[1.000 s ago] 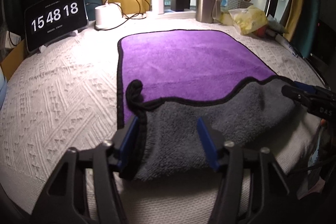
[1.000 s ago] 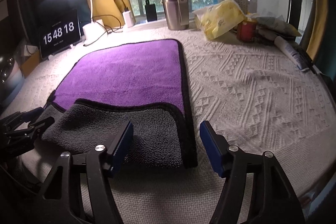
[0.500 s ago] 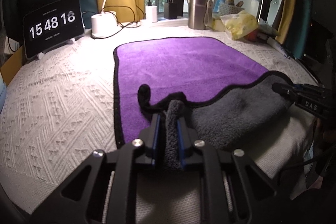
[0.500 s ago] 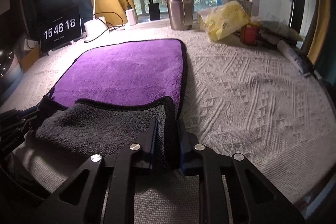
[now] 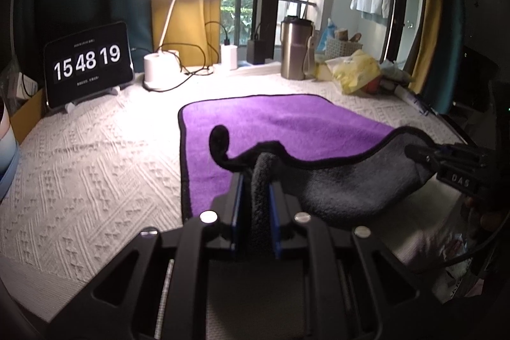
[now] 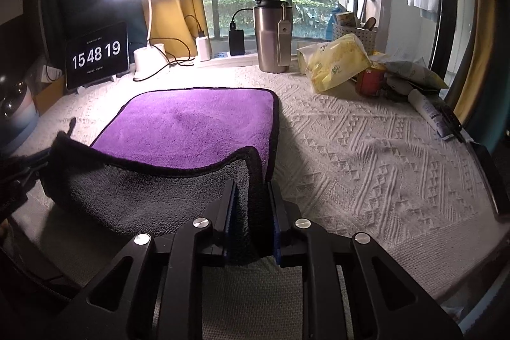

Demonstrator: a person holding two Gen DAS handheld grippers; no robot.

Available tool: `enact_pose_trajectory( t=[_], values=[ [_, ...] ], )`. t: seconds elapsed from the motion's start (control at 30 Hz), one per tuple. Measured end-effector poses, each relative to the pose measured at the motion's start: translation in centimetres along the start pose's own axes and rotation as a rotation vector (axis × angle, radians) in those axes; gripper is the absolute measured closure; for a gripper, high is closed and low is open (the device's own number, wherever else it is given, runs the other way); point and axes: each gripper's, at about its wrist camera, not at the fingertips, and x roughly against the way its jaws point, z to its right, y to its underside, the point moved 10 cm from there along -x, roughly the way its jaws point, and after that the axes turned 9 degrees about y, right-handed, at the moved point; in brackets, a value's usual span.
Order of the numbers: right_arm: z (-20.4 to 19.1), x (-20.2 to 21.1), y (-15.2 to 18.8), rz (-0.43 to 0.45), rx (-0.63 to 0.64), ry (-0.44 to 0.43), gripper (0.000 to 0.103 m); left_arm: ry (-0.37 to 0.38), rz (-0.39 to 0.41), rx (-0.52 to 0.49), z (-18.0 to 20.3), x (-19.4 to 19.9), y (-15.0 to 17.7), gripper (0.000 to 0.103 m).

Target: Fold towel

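Note:
A towel, purple (image 5: 280,123) on top and grey underneath with a black hem, lies on a white textured cloth. Its near edge is lifted off the surface, grey side (image 5: 350,190) facing me. My left gripper (image 5: 255,180) is shut on the towel's near left corner. My right gripper (image 6: 251,190) is shut on the near right corner of the towel (image 6: 197,123). The right gripper shows at the right of the left wrist view (image 5: 446,158), and the left gripper at the left edge of the right wrist view (image 6: 19,174).
At the back stand a clock tablet (image 5: 87,62), a lit desk lamp (image 5: 159,70), a charger (image 5: 229,56) and a steel tumbler (image 5: 295,50). A yellow bag (image 6: 334,66), a red can (image 6: 369,82) and a tube (image 6: 430,113) lie at the right.
Both grippers closed on the towel's near corners and lifted the near edge up off the cloth. The clock went from 15:48:18 to 15:48:19.

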Motion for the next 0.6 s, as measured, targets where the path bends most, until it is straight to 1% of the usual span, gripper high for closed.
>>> enact_pose_trajectory(
  t=[0.17, 0.23, 0.47, 0.57, 0.6],
  values=[
    [0.2, -0.3, 0.9, -0.013, 0.003, 0.032, 0.079, 0.013, 0.004, -0.007, 0.5, 0.3, 0.2, 0.087],
    [0.0, -0.3, 1.4, -0.015, 0.013, 0.026, 0.079, 0.016, 0.005, -0.007, 0.7, 0.4, 0.3, 0.087],
    [0.5, 0.0, 1.2, 0.022, 0.018, 0.083, 0.078, 0.027, 0.022, -0.007, 0.9, 1.3, 0.0, 0.087],
    [0.2, 0.0, 1.2, 0.035, 0.028, 0.075, 0.077, 0.029, 0.025, -0.008, 1.0, 1.5, -0.1, 0.087],
    [0.0, -0.2, 1.4, 0.024, 0.037, 0.067, 0.078, 0.029, 0.027, -0.007, 1.1, 1.6, -0.1, 0.087]
  ],
)
